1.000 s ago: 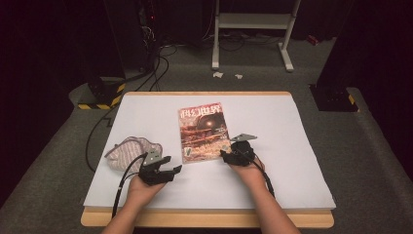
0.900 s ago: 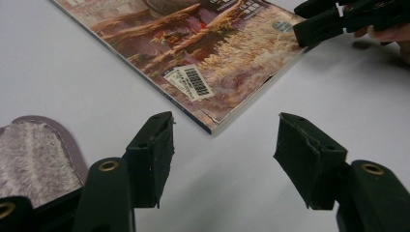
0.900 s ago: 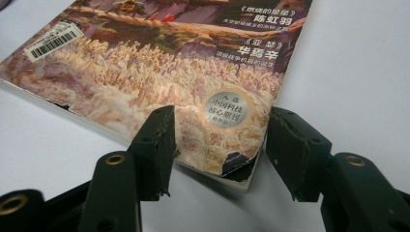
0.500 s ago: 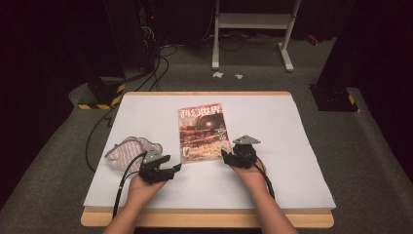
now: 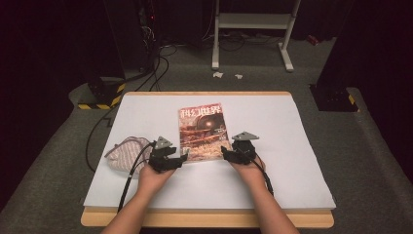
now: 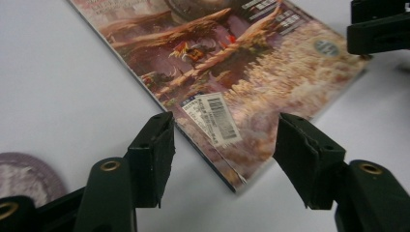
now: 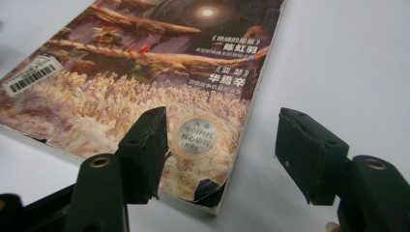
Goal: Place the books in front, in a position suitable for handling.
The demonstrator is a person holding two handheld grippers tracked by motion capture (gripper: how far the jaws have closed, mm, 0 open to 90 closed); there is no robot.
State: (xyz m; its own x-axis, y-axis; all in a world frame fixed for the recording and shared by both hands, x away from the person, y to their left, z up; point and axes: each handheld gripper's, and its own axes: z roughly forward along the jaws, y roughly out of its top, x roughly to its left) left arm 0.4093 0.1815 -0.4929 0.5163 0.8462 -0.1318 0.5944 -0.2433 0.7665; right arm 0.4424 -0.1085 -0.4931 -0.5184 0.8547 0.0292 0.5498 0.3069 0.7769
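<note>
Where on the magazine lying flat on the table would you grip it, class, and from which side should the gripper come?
Probably at a near corner of the magazine, coming in low from the person's side. It lies flat, so only its thin edge offers a hold. The left gripper and right gripper already straddle those corners, jaws open.

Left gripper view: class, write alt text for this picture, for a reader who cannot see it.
Two open black jaws of the left gripper straddle the near corner of a magazine lying flat on a white table, not touching it. A white barcode label sits near that corner, the other gripper reaches the far corner, and a purple patterned pouch lies at lower left.
</note>
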